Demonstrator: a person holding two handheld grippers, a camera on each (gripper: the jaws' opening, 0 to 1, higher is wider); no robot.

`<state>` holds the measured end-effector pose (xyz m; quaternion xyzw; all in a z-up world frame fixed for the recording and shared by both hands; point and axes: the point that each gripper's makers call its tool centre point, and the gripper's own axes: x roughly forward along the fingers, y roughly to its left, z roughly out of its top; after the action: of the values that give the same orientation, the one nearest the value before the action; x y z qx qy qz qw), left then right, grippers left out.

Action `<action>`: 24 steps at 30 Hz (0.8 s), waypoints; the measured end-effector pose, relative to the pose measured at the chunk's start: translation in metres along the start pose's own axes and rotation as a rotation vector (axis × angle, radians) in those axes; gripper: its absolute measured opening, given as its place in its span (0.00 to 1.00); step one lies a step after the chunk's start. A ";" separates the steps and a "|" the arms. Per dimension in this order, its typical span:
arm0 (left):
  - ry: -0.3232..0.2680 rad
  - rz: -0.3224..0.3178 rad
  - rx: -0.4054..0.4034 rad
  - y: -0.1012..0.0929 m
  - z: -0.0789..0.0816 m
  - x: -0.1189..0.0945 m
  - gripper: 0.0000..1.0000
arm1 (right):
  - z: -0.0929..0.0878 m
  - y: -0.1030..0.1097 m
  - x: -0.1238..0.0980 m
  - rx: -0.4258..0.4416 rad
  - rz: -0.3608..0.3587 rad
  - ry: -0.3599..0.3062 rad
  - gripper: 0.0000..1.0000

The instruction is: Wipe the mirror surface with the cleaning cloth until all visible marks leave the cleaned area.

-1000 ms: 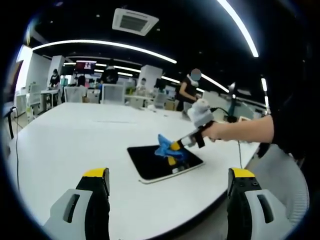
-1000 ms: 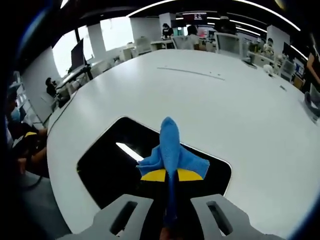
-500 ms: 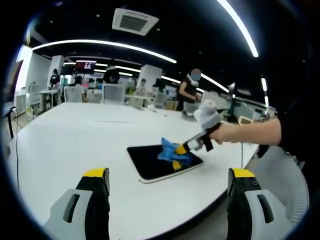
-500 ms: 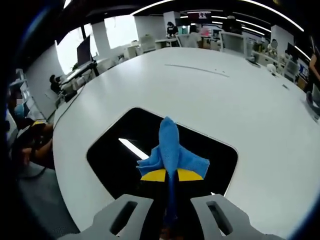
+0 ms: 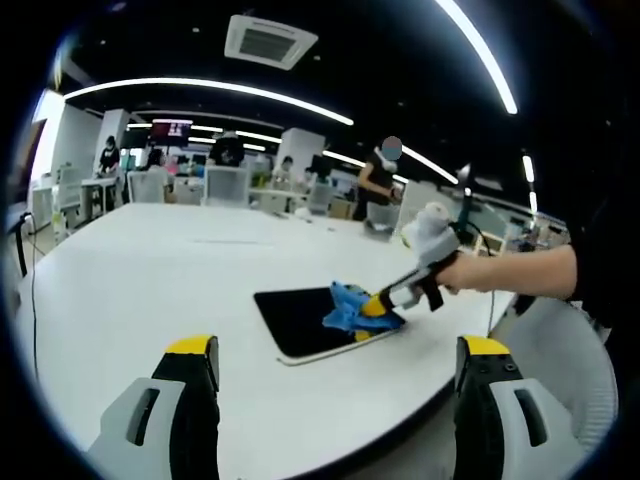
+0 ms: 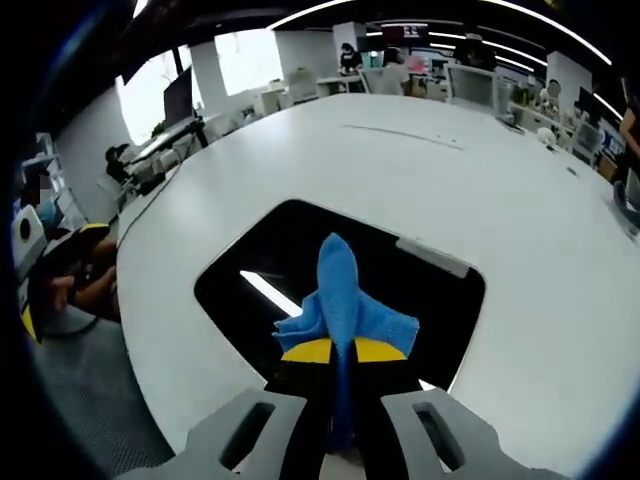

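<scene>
A dark rectangular mirror lies flat on the white table; it reflects a ceiling light strip. My right gripper is shut on a blue cleaning cloth, which rests against the mirror near its near edge. From the left gripper view, that right gripper comes in from the right, held by a hand, pressing the cloth on the mirror's right end. My left gripper hangs open in front of the table edge, well short of the mirror, holding nothing.
The white table stretches far behind the mirror. A person stands beyond the table, and desks and chairs line the back. A seated person is at the table's left edge.
The right gripper and its cloth have slid along the mirror toward its right, near end. The left gripper has stayed still.
</scene>
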<state>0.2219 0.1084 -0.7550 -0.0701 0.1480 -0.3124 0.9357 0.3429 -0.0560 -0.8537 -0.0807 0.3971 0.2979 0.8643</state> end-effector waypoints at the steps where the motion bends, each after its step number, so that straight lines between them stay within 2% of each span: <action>1: 0.001 0.000 0.000 0.000 0.000 0.000 0.99 | -0.001 0.001 -0.001 -0.001 0.001 0.000 0.01; 10: 0.007 -0.004 -0.001 -0.001 -0.001 0.000 0.99 | -0.011 0.011 -0.009 -0.012 0.006 0.003 0.01; 16: 0.009 -0.003 -0.001 0.000 -0.001 0.000 0.99 | -0.019 0.020 -0.015 -0.041 0.020 0.044 0.01; 24: 0.010 -0.002 -0.002 0.000 -0.002 0.000 0.99 | -0.022 0.022 -0.017 -0.043 0.033 0.052 0.01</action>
<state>0.2209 0.1084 -0.7563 -0.0694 0.1529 -0.3133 0.9347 0.3073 -0.0544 -0.8540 -0.1004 0.4144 0.3185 0.8466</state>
